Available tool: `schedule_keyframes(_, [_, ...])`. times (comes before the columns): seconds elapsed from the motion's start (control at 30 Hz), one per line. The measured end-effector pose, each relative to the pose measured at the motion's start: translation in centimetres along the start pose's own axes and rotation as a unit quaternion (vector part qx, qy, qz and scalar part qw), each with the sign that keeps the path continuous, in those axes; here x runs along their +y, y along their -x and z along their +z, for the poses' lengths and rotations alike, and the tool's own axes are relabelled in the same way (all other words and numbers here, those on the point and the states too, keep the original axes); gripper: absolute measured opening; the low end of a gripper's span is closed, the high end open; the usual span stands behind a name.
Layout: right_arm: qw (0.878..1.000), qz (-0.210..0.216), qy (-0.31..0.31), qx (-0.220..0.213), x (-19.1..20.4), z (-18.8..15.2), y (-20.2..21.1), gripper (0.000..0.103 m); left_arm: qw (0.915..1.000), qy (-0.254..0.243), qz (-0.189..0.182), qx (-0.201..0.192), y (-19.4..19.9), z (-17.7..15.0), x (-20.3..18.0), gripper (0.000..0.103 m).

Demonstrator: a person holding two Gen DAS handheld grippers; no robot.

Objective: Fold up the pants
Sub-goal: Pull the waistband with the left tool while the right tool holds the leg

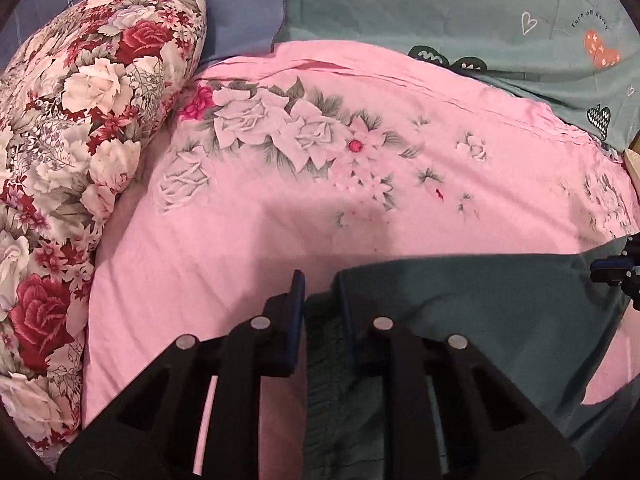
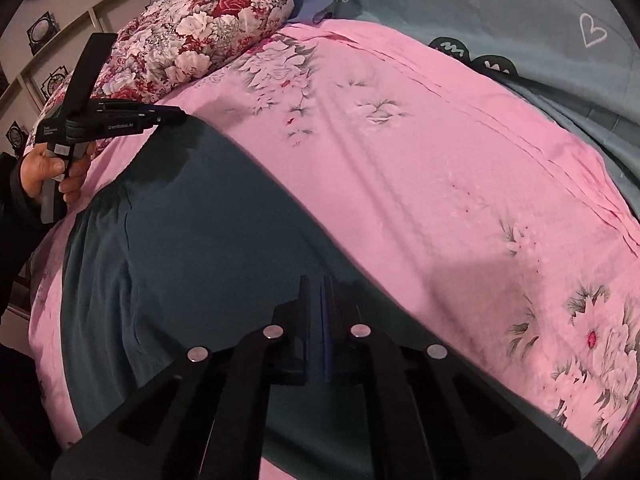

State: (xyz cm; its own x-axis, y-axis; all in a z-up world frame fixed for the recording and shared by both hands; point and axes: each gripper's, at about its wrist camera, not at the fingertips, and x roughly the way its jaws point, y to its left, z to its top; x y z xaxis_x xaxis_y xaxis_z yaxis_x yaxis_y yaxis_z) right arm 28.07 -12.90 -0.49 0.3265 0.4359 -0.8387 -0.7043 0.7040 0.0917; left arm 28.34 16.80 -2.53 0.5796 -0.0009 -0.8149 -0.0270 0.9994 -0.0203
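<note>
Dark teal pants [image 1: 480,320] lie flat on the pink floral bedsheet [image 1: 280,216]. In the left wrist view my left gripper [image 1: 322,292] is shut on the ruffled elastic waistband at the pants' near corner. The right wrist view shows that gripper [image 2: 176,114] at the pants' [image 2: 200,260] far left corner, held by a hand [image 2: 48,172]. My right gripper [image 2: 316,292] has its blue pads pressed together on the pants' upper edge, and its tip [image 1: 608,274] shows at the right edge of the left wrist view. The cloth between the two grippers lies smooth.
A red and white floral pillow [image 1: 80,140] lies along the left of the bed. A teal quilt with hearts [image 1: 480,20] and a blue pillow [image 1: 240,8] lie at the back. Pale shelving [image 2: 48,40] stands beyond the bed's left side.
</note>
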Motion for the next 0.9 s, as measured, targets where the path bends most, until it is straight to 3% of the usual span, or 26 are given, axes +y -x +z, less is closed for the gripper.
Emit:
schedule_keyframes(0.07, [1.000,-0.024,0.001,0.007,-0.3,0.3,-0.4,0.009,0.9999,0.001,0.008,0.009,-0.4,0.3,-0.2,0.017])
schedule_keyframes(0.17, [0.998,-0.049,0.023,0.021,-0.3,1.0,-1.7,0.043,0.9998,0.012,0.009,0.014,-1.0,0.5,0.1,0.018])
schedule_keyframes(0.27, [0.995,-0.079,0.035,0.050,-0.9,1.2,-3.8,0.057,0.9995,0.013,0.015,0.024,-2.0,0.3,0.1,0.021])
schedule_keyframes(0.3, [0.995,-0.084,0.026,0.044,-1.2,1.1,-3.9,0.075,0.9994,0.009,0.019,0.026,-2.3,0.1,0.0,0.024])
schedule_keyframes(0.37, [0.994,-0.076,-0.004,0.077,-1.7,0.9,-5.0,0.102,0.9993,0.001,0.022,0.029,-2.7,-0.1,-0.4,0.027])
schedule_keyframes(0.4, [0.993,-0.072,-0.025,0.085,-2.0,0.8,-5.1,0.102,0.9993,-0.005,0.025,0.028,-2.9,-0.2,-0.5,0.029])
schedule_keyframes(0.5, [0.991,-0.096,-0.012,0.091,-1.3,1.1,-5.1,0.102,0.9995,-0.001,0.025,0.021,-3.0,-0.2,-0.2,0.033])
schedule_keyframes(0.63, [0.991,-0.121,0.010,0.055,-0.5,0.6,-4.6,0.102,0.9996,0.007,0.021,0.019,-3.1,-0.2,0.2,0.036])
schedule_keyframes(0.77, [0.993,-0.094,-0.024,0.064,-1.7,0.7,-4.6,0.102,0.9995,0.012,0.019,0.020,-3.0,-0.2,0.3,0.037])
schedule_keyframes(0.8, [0.994,-0.102,-0.006,0.045,-1.4,1.0,-3.9,0.083,0.9995,0.016,0.019,0.020,-3.0,-0.2,0.4,0.039])
schedule_keyframes(0.83, [0.993,-0.118,0.011,0.029,-0.9,1.2,-3.3,0.052,0.9995,0.018,0.018,0.020,-3.0,-0.2,0.5,0.042])
schedule_keyframes(0.87, [0.994,-0.107,0.014,0.027,-0.8,1.4,-3.1,0.046,0.9994,0.019,0.019,0.020,-3.0,-0.3,0.6,0.043])
schedule_keyframes(0.9, [0.996,-0.076,0.000,0.040,-1.2,1.6,-3.3,0.033,0.9994,0.019,0.020,0.020,-3.0,-0.3,0.6,0.044])
